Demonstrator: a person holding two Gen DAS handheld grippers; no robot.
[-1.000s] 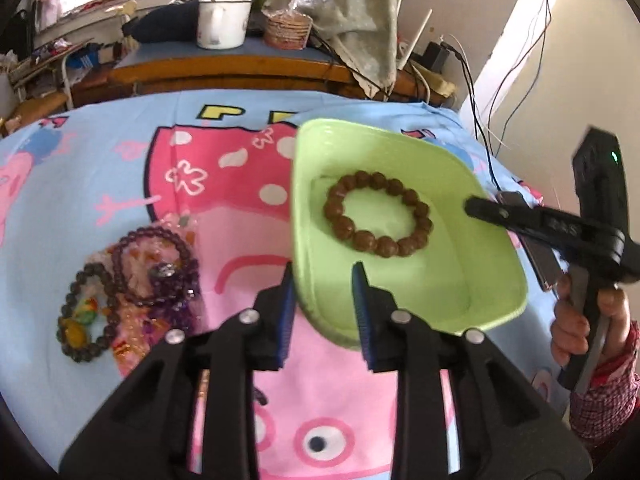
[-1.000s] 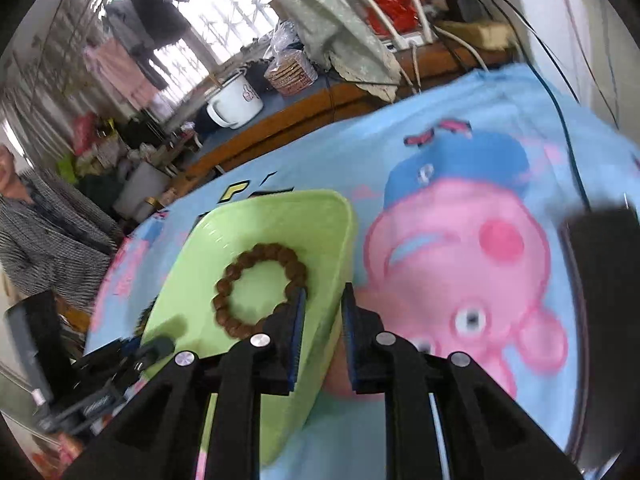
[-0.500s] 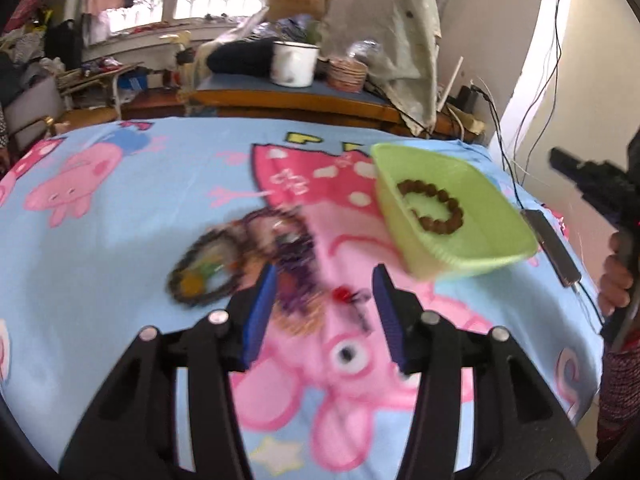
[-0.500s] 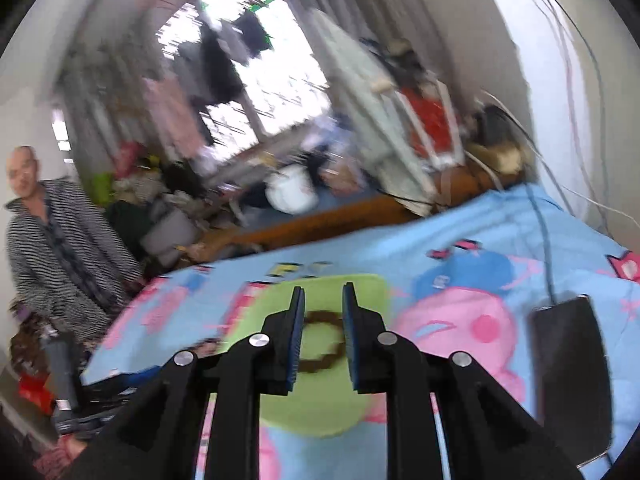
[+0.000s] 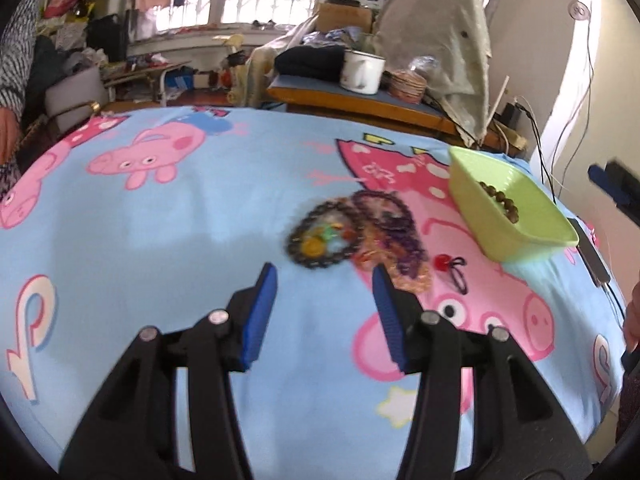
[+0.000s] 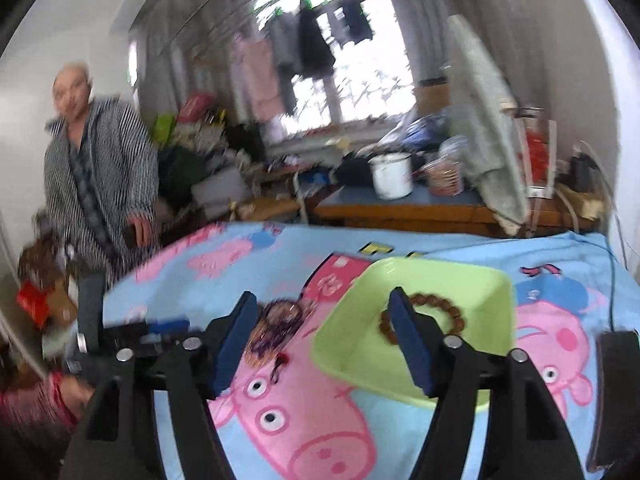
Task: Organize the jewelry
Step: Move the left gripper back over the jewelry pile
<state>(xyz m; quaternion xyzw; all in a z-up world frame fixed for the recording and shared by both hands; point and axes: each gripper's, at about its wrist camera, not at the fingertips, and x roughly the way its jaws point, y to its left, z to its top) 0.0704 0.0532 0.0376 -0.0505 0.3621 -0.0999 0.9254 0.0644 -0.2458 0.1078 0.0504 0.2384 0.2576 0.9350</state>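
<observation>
A green tray (image 5: 532,236) sits on the cartoon blanket at the right and holds a brown bead bracelet (image 5: 500,202). Left of it lies a pile of bracelets (image 5: 352,236): dark beads, purple beads, amber beads, with a red hair tie (image 5: 450,266) beside it. My left gripper (image 5: 324,280) is open and empty, raised just short of the pile. My right gripper (image 6: 322,308) is open and empty, raised above the blanket; the tray (image 6: 480,280) with the brown bracelet (image 6: 440,304) lies beyond its right finger, the pile (image 6: 276,326) between the fingers.
A black phone (image 5: 594,256) lies right of the tray, with cables near it. A wooden desk (image 5: 360,100) with a white mug stands behind the bed. A person in a striped robe (image 6: 96,184) stands at the far left.
Both grippers let go of the green tray, pulled back and up, and opened wide. The tray now rests on the blanket. The left view has swung toward the bracelet pile.
</observation>
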